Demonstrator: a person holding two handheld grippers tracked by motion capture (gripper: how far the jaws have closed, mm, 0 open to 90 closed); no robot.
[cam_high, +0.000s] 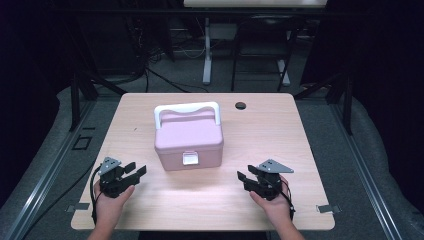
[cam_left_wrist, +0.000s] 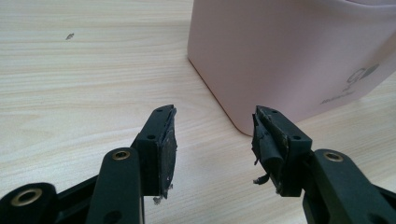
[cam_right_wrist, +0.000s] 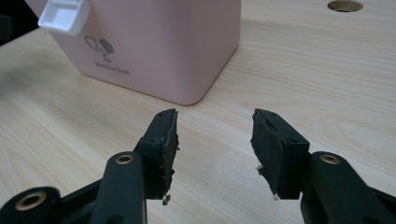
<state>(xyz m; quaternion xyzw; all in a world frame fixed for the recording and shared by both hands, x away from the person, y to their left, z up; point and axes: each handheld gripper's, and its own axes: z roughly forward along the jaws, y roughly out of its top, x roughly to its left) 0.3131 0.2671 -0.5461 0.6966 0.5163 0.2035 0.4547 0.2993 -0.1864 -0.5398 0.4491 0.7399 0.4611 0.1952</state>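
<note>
Tools left (cam_high: 136, 169) and right (cam_high: 246, 172) gape empty, flanking pink box (cam_high: 189, 140).

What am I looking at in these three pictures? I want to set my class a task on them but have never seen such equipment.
A person sits at a wooden table and holds a hand tool in each hand. Each tool has two black jaws that pinch like tongs. The wide picture is taken from above, looking down on the table. There the left gripper and the right gripper rest near the table's front edge. The other two pictures come from small cameras mounted on the tools, looking along their jaws. A pink box with a white handle and a white clasp stands in the middle, lid closed. Both tools have their jaws open and hold nothing.
</note>
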